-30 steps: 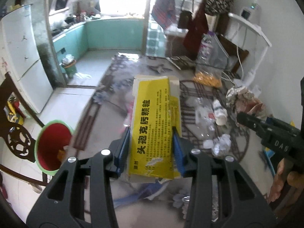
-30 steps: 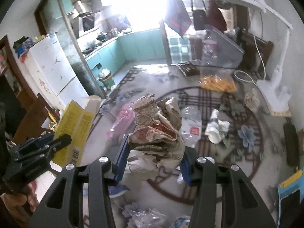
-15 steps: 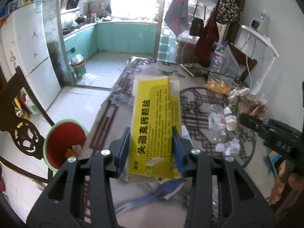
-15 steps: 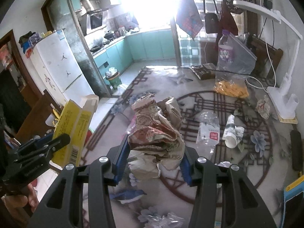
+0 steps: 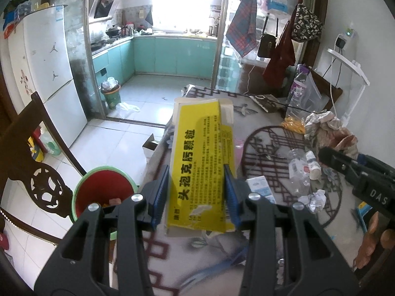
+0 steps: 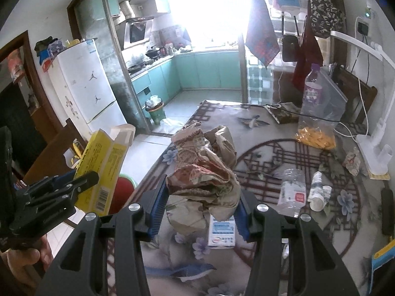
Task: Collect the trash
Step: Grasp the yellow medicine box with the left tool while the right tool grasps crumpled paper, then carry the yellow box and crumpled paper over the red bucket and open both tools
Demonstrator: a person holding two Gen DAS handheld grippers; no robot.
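Observation:
My left gripper point(image 5: 196, 194) is shut on a flattened yellow medicine box point(image 5: 203, 162) and holds it above the table's left edge; the box also shows in the right wrist view point(image 6: 103, 165). My right gripper point(image 6: 201, 209) is shut on a crumpled brown paper bag point(image 6: 205, 167), held above the table. A red trash bin with a green rim point(image 5: 101, 192) stands on the floor left of the table, below the left gripper, with some scraps inside. The left gripper point(image 6: 49, 197) shows at the left of the right wrist view.
On the patterned tablecloth point(image 6: 271, 153) lie a crushed clear bottle point(image 6: 292, 192), a small white bottle point(image 6: 317, 194), a small white-blue carton point(image 6: 222, 231), crumpled wrappers point(image 5: 312, 197) and a bag of orange snacks point(image 6: 316, 138). A dark wooden chair point(image 5: 29, 162) stands beside the bin.
Both grippers have risen and pulled back from the table with their loads. The left gripper moved left, so the red bin sits closer beneath it.

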